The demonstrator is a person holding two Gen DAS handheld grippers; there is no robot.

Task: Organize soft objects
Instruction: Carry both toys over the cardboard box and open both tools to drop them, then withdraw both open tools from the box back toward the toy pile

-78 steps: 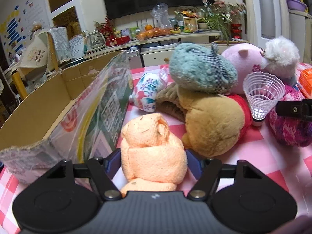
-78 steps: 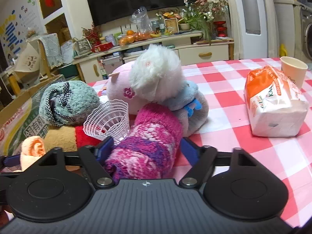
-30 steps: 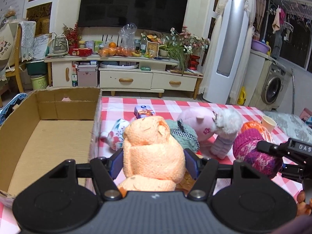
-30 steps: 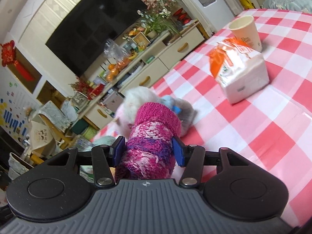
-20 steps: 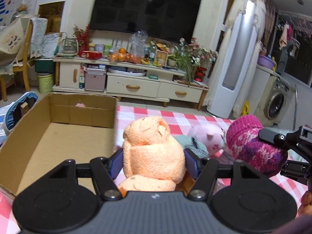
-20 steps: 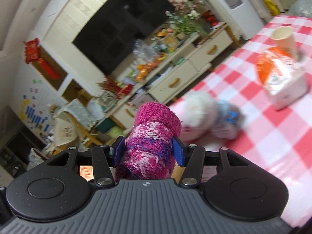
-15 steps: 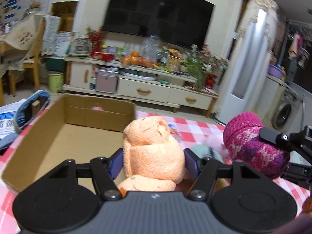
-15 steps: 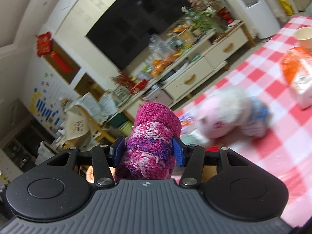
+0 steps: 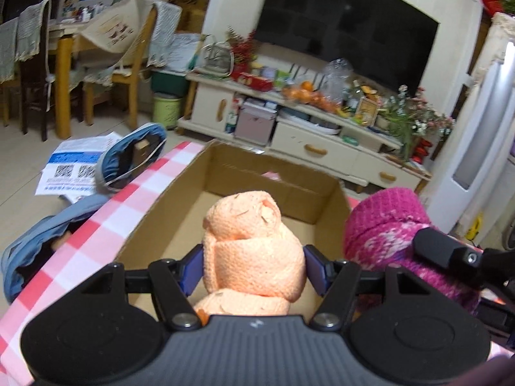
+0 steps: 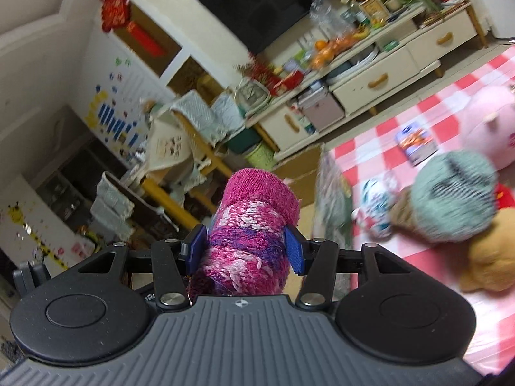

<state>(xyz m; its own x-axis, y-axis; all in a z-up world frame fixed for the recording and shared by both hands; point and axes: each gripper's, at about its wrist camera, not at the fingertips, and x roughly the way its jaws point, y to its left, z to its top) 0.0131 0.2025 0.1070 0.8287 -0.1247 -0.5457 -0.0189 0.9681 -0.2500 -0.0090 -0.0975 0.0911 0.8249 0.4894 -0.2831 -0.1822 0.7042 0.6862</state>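
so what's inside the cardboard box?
The cardboard box shows bare floor and a small pink scrap at the far wall. The orange towel roll hides its near middle.

Left gripper: matt black plastic with ribbed grey housing, blue pads, bright metal screws. Between the pads, an orange towel roll of looped, fuzzy cloth. At 3 o'clock, a pink knitted roll, coarse wool. At 12 o'clock, a cardboard box, matt brown, rough-edged. At 9 o'clock, a checked tablecloth, smooth, faintly glossy.
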